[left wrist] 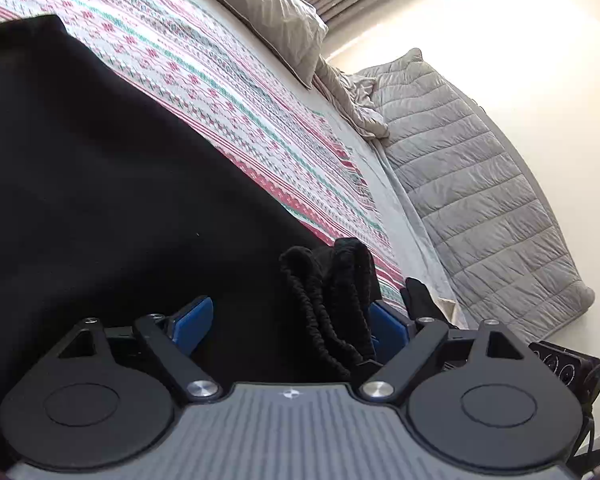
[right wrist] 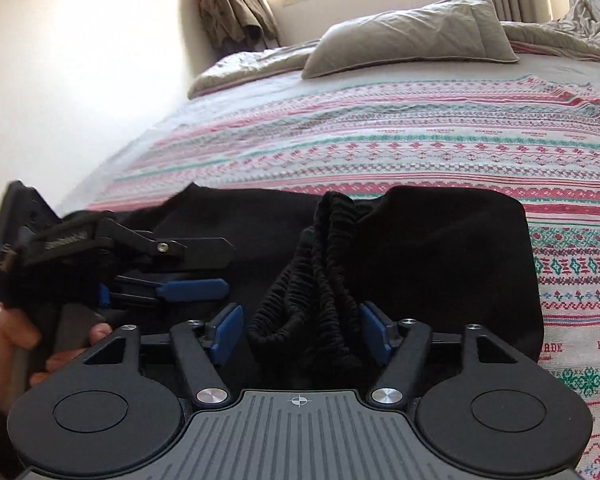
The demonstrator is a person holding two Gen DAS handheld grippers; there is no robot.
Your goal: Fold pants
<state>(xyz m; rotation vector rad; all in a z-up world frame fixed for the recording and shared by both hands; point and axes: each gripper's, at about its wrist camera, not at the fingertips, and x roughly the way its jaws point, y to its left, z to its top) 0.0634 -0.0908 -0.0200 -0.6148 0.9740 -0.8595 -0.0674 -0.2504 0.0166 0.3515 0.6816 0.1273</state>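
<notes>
While the black pants (right wrist: pixel 440 248) lie spread across the patterned bedspread (right wrist: pixel 380 148), their gathered elastic waistband (right wrist: pixel 324 280) bunches up at the near edge of the garment, on the side away from the grey pillow (right wrist: pixel 412 36). The right gripper (right wrist: pixel 300 328) sits at that waistband with its blue pads apart; the bunched elastic rises between them and leans toward the right-hand pad, but neither pad presses it. In the left wrist view the same waistband (left wrist: pixel 332 300) stands between the blue pads of the left gripper (left wrist: pixel 288 320), which are also spread wide, the elastic close against the right-hand pad and well clear of the other. From the right wrist view the left gripper (right wrist: pixel 204 268) shows just beside the waistband, a hand (right wrist: pixel 28 344) wrapped round its handle.
</notes>
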